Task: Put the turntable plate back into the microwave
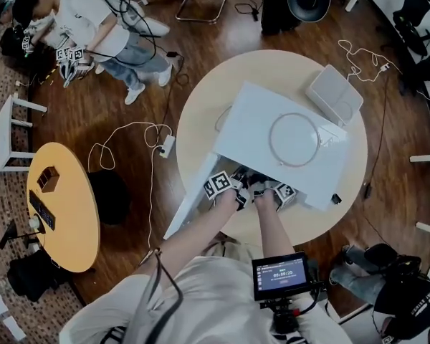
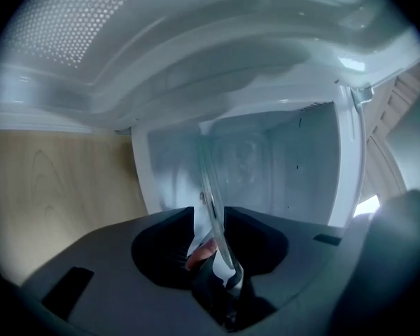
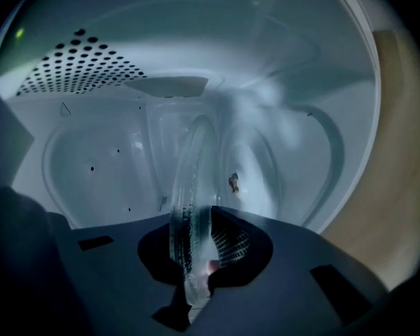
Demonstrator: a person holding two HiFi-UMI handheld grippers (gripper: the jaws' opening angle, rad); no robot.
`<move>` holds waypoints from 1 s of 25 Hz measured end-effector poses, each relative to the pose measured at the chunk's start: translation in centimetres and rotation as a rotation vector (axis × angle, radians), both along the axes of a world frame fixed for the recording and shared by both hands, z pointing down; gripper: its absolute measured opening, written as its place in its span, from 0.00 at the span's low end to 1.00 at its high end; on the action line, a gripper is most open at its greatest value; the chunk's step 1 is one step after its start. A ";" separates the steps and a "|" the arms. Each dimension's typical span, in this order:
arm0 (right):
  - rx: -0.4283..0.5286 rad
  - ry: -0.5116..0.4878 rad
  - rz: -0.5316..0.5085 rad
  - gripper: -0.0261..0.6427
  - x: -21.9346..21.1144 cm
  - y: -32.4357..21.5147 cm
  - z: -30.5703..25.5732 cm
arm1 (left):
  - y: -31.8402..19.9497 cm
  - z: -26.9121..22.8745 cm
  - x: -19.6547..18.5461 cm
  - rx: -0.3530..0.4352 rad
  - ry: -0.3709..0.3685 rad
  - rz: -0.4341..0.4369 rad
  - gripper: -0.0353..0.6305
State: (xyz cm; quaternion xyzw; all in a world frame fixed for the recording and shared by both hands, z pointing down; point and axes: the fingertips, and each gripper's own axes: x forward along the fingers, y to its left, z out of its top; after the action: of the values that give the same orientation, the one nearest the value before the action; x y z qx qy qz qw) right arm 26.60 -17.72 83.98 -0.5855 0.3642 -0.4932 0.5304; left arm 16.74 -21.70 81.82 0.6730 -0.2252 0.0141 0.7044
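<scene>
Room: dark wood floor (image 1: pixel 129 113) with cables all over it, a person (image 1: pixel 93 27) sitting on it at 11 o'clock, and a smaller yellowish round table (image 1: pixel 72 213) out at 8 o'clock.
Counter: round, pale wood (image 1: pixel 201 106), pretty much dead centre in the head view.
Microwave: white (image 1: pixel 251 120), sitting on the counter with its door (image 1: pixel 190 206) swung open toward 7 o'clock. A thin ring (image 1: pixel 294 140) lies on its top, and a flat white box (image 1: pixel 335 94) sits just beside it at 1 o'clock.
Turntable plate: clear glass (image 3: pixel 189 187), edge-on to both tool cameras, reaching into the open cavity. The head view doesn't show it; it's tucked under the microwave's top. Can't tell whether it touches the cavity floor.
Right tool: (image 3: pixel 199 236) clamped right down on the plate's rim, with the glass pinched between the pads and the plate standing up in front of the camera.
Left tool: (image 2: pixel 210 222) jaws a fair way apart with the plate's rim running between them. The glass leans against the jaw at 3 o'clock, and there's a visible gap to the jaw at 9 o'clock, so it doesn't look pinched.
Both tools: side by side at the cavity mouth, at the 6 o'clock edge of the microwave.
Monitor: small screen (image 1: pixel 279 276) at 6 o'clock, near the person's body.
</scene>
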 end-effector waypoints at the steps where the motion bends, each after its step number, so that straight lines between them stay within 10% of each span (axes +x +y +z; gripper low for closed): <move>1: -0.004 -0.006 0.001 0.09 0.0 0.1 0.1 | 0.0 0.0 0.1 -0.007 -0.003 0.007 0.24; 13: -0.089 0.006 -0.183 0.09 -2.8 -0.1 -0.9 | -0.1 1.5 -0.3 -0.147 0.028 -0.081 0.11; 25: -0.186 0.073 -0.211 0.11 -4.2 2.2 -1.7 | -0.8 0.7 0.5 -0.077 0.038 -0.076 0.11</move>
State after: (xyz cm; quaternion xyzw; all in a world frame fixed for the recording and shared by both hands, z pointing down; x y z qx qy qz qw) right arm 22.43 -15.55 82.32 -0.6083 0.3954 -0.5563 0.4052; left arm 17.19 -22.47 82.55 0.6366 -0.2364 -0.0169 0.7339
